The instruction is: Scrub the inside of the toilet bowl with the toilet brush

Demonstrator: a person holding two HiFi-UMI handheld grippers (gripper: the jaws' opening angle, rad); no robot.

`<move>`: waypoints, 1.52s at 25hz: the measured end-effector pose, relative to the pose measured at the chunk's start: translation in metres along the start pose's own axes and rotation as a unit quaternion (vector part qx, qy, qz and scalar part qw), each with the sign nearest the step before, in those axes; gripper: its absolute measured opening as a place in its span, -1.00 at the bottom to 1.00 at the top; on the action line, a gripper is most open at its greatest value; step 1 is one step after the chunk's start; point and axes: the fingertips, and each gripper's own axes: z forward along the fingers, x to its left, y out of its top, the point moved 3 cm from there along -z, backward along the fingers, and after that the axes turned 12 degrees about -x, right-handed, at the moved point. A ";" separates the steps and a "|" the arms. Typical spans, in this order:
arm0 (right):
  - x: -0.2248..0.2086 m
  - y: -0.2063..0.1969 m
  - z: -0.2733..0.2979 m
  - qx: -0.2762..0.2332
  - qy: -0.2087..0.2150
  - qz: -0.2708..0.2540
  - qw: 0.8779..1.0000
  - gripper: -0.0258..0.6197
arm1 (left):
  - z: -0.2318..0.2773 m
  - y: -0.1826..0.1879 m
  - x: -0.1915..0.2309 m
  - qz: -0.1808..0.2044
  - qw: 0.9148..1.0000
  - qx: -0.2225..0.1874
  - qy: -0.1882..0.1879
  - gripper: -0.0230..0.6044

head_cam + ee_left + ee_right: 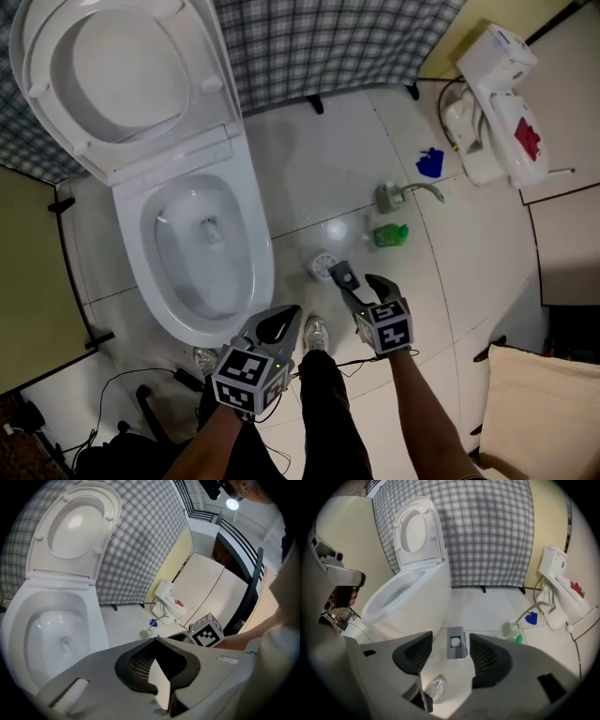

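The right gripper (pixel 360 284) holds its jaws open around the grey-handled toilet brush (pixel 456 643) standing on the pale tiled floor (pixel 328 169) beside the white ceramic toilet bowl (pixel 259 272), while the left gripper (pixel 279 326) hangs closed and empty.

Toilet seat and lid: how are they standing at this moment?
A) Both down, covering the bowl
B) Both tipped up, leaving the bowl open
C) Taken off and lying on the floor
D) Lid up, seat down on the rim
B: the seat and lid are tipped up together towards the checked cloth, and the bare rim of the bowl lies open below them.
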 end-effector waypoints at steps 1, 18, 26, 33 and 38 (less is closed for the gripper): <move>-0.004 -0.006 0.008 0.012 -0.003 0.000 1.000 -0.10 | 0.003 -0.004 0.002 -0.001 1.000 0.001 0.000 -0.90; -0.011 -0.060 0.097 0.121 -0.003 -0.029 0.992 -0.11 | 0.014 -0.031 0.028 -0.028 1.000 0.004 0.010 -0.90; -0.020 -0.063 0.098 0.123 -0.029 -0.052 0.991 -0.35 | 0.011 -0.035 0.034 -0.036 0.999 0.006 0.009 -0.90; -0.023 -0.047 0.080 0.113 -0.027 -0.045 0.992 -0.35 | 0.011 -0.025 0.040 -0.032 0.999 0.003 0.011 -0.90; -0.025 -0.015 0.038 0.083 -0.028 -0.039 0.995 -0.35 | 0.005 -0.002 0.039 -0.026 1.000 -0.008 0.010 -0.90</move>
